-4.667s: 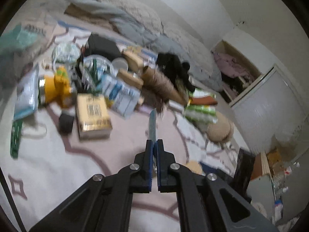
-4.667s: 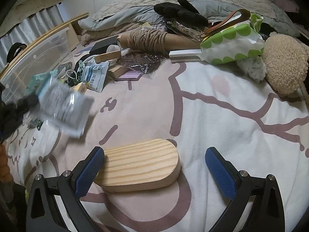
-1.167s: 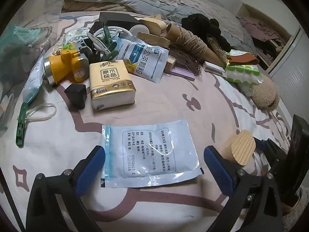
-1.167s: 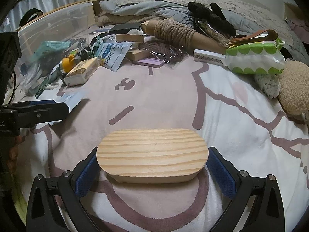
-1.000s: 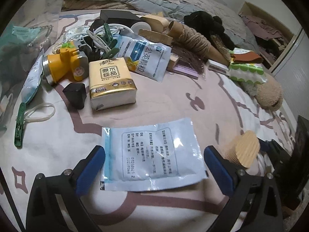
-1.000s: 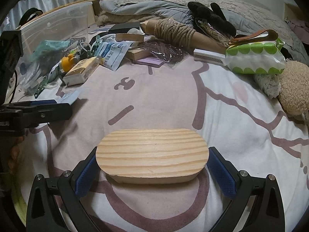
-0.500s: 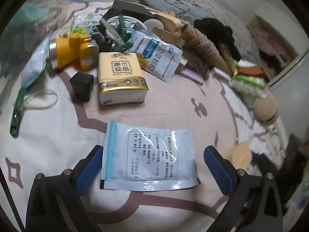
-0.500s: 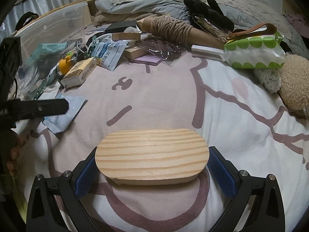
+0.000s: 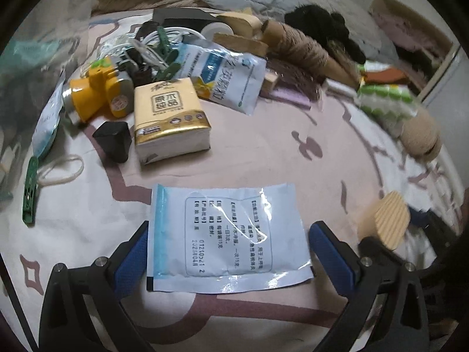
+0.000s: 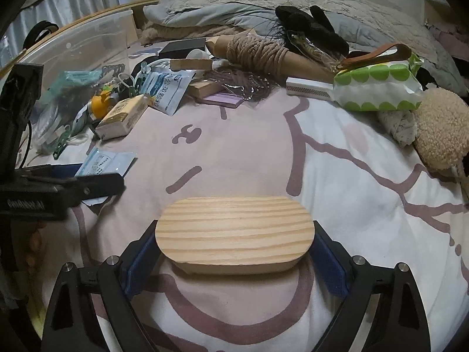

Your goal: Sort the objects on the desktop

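Left gripper (image 9: 228, 252) spread wide, low in the left wrist frame, blue pads on either side of a flat white-and-blue sachet (image 9: 225, 237) lying printed side up on the sheet (image 9: 263, 152); not clamped on it. Above, left of centre: tissue pack (image 9: 170, 117), black wedge (image 9: 112, 140) just beside it, yellow gadget (image 9: 96, 96) further left, green peg (image 9: 29, 193) at the left edge. Twine cone (image 9: 307, 50) near the top.

Right gripper (image 10: 234, 252) at bottom centre of the right wrist frame, pads pressed to both ends of an oval wood block (image 10: 234, 231), gripped flat above the sheet. Same block seen at the right edge of the left wrist frame. Dotted pouch (image 10: 378, 85) at upper right, plastic bin (image 10: 79, 47) at upper left.
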Tool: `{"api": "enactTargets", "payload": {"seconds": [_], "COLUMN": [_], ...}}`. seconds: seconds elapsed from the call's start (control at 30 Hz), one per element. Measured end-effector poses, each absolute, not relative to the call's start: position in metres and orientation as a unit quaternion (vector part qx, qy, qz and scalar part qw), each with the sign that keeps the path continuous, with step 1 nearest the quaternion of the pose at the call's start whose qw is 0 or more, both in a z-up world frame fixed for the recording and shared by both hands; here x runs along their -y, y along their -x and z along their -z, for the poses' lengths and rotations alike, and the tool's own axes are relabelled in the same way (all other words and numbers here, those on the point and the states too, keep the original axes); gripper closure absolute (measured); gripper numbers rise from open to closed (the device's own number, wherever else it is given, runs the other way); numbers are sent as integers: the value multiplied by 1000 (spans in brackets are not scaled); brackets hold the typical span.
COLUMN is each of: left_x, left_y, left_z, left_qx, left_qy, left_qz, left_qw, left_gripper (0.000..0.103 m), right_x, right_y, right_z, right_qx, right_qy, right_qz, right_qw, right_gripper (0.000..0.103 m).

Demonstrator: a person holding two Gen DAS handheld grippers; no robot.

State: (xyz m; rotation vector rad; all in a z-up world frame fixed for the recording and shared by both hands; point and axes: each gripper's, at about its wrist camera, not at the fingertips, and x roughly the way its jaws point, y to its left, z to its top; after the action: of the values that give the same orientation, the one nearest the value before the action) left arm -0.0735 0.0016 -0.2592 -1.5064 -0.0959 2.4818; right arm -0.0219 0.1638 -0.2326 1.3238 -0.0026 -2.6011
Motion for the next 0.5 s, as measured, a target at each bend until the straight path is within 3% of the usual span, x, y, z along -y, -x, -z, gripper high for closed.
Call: {"api": "enactTargets", "payload": {"seconds": [0.5], "left_x": [-5], "left_y": [81], "left_z": [261], "left_qx": [34], "left_qy": [517], "left_qz": [-848], "left_qw": [113], "left_gripper": [1], "right_x": [-164], "right_y": [21], "right_z": [232], "right_qx": [1], "right_qy": [-450], "right_qz": [886], "right_qw": [110], "right_gripper": [9]}}
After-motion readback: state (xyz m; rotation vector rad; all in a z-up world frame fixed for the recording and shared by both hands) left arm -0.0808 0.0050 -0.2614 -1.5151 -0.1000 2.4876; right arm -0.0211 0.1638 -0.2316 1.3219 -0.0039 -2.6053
